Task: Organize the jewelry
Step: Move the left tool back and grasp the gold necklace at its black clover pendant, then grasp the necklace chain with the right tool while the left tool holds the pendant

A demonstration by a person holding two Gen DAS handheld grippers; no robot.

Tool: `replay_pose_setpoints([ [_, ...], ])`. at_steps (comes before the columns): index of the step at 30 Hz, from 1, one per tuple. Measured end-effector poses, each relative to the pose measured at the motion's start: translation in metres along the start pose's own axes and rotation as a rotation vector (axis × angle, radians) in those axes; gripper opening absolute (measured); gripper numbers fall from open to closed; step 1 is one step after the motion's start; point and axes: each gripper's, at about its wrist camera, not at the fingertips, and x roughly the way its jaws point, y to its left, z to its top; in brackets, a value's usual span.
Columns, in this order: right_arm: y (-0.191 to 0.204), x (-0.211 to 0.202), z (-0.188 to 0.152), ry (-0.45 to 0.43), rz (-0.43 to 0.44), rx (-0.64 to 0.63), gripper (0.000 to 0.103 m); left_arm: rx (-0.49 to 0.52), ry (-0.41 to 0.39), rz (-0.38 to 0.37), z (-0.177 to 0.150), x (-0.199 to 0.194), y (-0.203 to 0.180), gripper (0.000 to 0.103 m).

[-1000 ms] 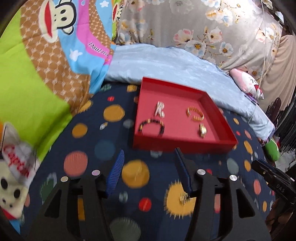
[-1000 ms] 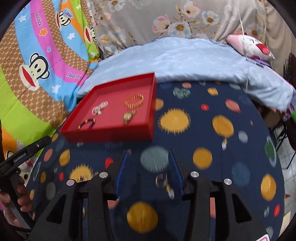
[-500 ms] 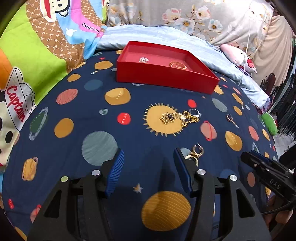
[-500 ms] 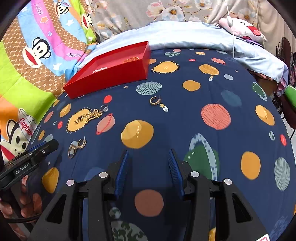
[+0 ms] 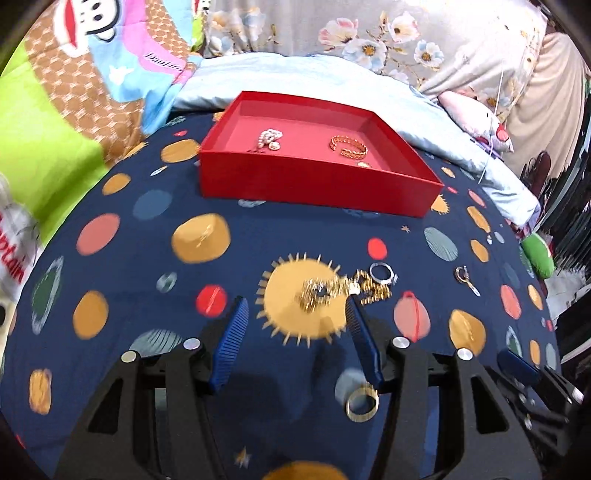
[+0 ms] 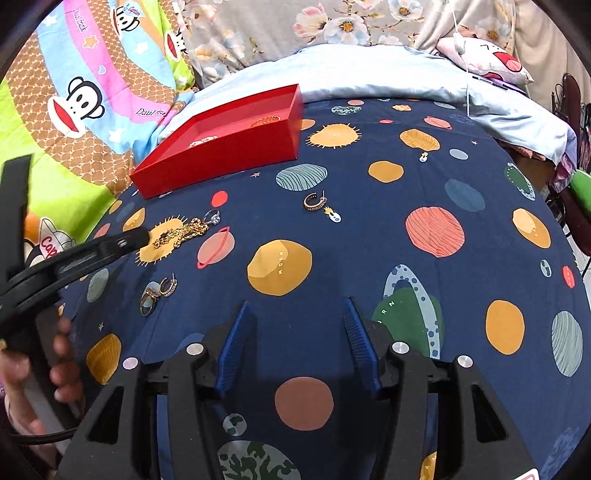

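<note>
A red tray [image 5: 314, 181] [image 6: 221, 158] sits at the far side of the navy planet-print cloth. It holds a pearl piece [image 5: 269, 138] and a gold bracelet [image 5: 349, 146]. A gold chain [image 5: 332, 290] [image 6: 183, 232] lies on a yellow sun print, with a silver ring [image 5: 382, 273] [image 6: 213, 217] beside it. My left gripper [image 5: 295, 310] is open, its fingertips just short of the chain. Gold rings [image 5: 362, 404] [image 6: 157, 291] lie near its right finger. A hoop earring [image 5: 465, 277] [image 6: 316, 202] lies further right. My right gripper [image 6: 295, 314] is open and empty over bare cloth.
A pale blue quilt [image 5: 332, 74] and a floral curtain [image 6: 332, 22] lie behind the tray. A bright cartoon blanket [image 6: 74, 92] is on the left. The cloth's edge drops off at the right, near a green object [image 5: 537, 254].
My left gripper has moved forward to the gold chain, which was further ahead half a second ago. My right gripper has barely moved since then. Both stay open.
</note>
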Motion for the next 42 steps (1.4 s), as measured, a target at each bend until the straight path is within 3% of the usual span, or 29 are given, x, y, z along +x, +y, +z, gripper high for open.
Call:
replay_pose_setpoints([
  [1,0.0,0.0,0.0,0.0,0.002,0.002,0.053,0.01,0.009,0.0,0.002,0.006,-0.003,0.048],
  [3,-0.001,0.0,0.001,-0.001,0.006,0.006,0.053,0.03,0.031,0.007,0.004,0.015,-0.006,0.035],
  [7,-0.002,0.0,0.002,-0.001,0.011,0.012,0.053,0.073,0.027,0.043,0.004,0.022,-0.013,0.032],
  [9,-0.003,0.001,0.003,-0.002,0.015,0.017,0.053,0.079,0.025,0.053,0.004,0.023,-0.013,0.014],
  [10,-0.003,0.001,0.003,-0.002,0.016,0.019,0.053,0.076,0.025,0.049,0.004,0.023,-0.013,0.012],
  [18,0.002,0.003,0.008,-0.005,0.023,0.005,0.053,0.038,-0.015,0.042,0.003,0.003,0.0,0.012],
  [27,0.041,0.016,0.027,-0.017,0.078,-0.076,0.049,-0.045,-0.041,0.077,-0.007,-0.027,0.04,0.012],
  [32,0.063,0.036,0.037,0.005,0.109,-0.122,0.036,-0.078,-0.018,0.095,-0.019,-0.024,0.059,0.012],
  [37,0.073,0.057,0.048,0.04,0.134,-0.108,0.022,-0.118,0.009,0.059,-0.022,-0.017,0.066,0.012],
  [42,0.077,0.07,0.054,0.052,0.121,-0.106,0.018,-0.13,-0.009,0.06,-0.024,-0.016,0.065,0.012],
])
